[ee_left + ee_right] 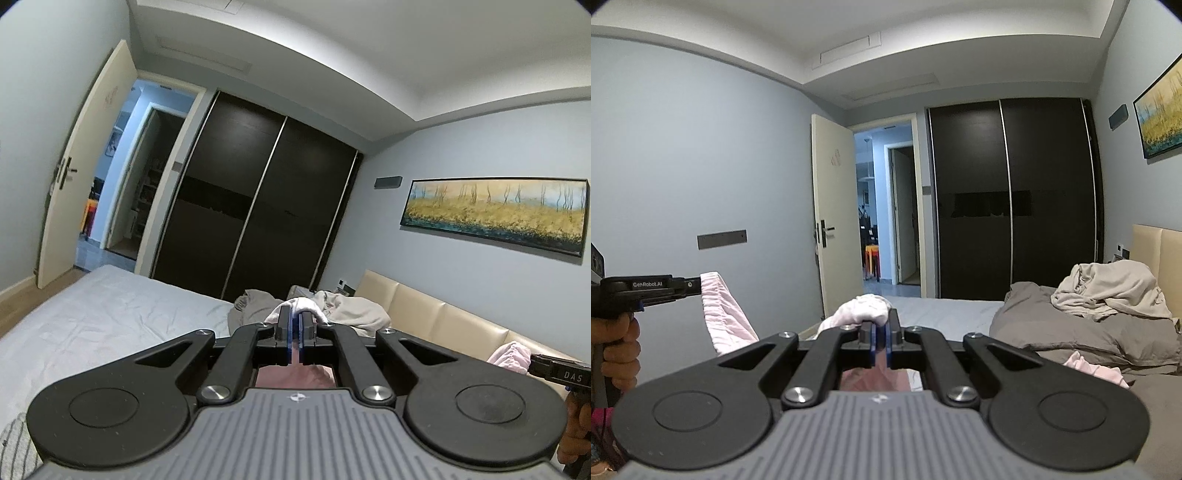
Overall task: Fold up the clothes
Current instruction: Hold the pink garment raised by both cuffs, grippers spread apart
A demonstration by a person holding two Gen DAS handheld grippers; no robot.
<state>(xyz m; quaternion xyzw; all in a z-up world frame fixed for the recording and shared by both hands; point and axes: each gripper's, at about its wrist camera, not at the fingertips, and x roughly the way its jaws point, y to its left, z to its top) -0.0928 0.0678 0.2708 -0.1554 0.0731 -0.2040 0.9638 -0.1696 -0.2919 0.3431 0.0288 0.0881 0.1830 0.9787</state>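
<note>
I see a soft white bed [92, 314] and a crumpled gray blanket [1071, 325]. My left gripper [294, 325] and right gripper [881, 332] each pinch the soft pink cloth [866, 308], lifted above the bed.

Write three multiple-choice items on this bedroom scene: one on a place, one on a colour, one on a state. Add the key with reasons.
1. Where does the beige blanket lie?
A. on the bed by the headboard
B. on the floor
C. in the wardrobe

2. What colour is the garment held up?
A. green
B. pale pink
C. black

3. How do the right tongs stand?
A. wide open
B. shut on the garment
C. lying on the bed

Key: 1 A, it sits crumpled beside the headboard; 2 B, the cloth is pale pink; 3 B, cloth is pinched between the fingers, like the left tongs.
</note>
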